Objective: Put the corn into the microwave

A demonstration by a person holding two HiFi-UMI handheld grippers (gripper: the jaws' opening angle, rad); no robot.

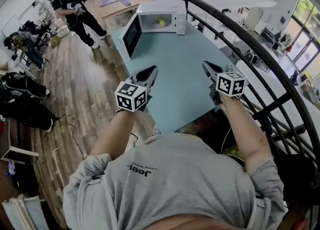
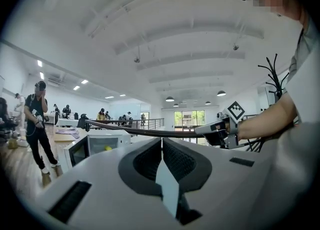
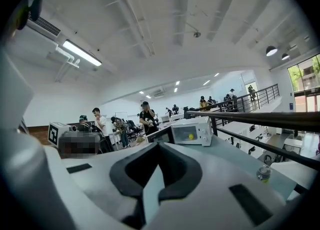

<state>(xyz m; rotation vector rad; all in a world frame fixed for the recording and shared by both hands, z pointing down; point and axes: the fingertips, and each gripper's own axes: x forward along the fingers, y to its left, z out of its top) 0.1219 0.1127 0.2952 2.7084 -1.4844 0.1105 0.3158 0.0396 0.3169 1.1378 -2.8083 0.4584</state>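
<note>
Far end of table (image 1: 170, 74) | corn (image 1: 161, 22) inside microwave (image 1: 177, 8), door (image 1: 131, 35) standing open | left gripper (image 1: 151, 70), right gripper (image 1: 206, 65): jaws pressed together, empty, well short | door, likely next, lies left-gripper side

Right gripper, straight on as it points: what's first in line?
Probably the microwave, near its open door; the table between looks free. The right gripper tilts slightly down, so the table could come first; depth unclear.
</note>
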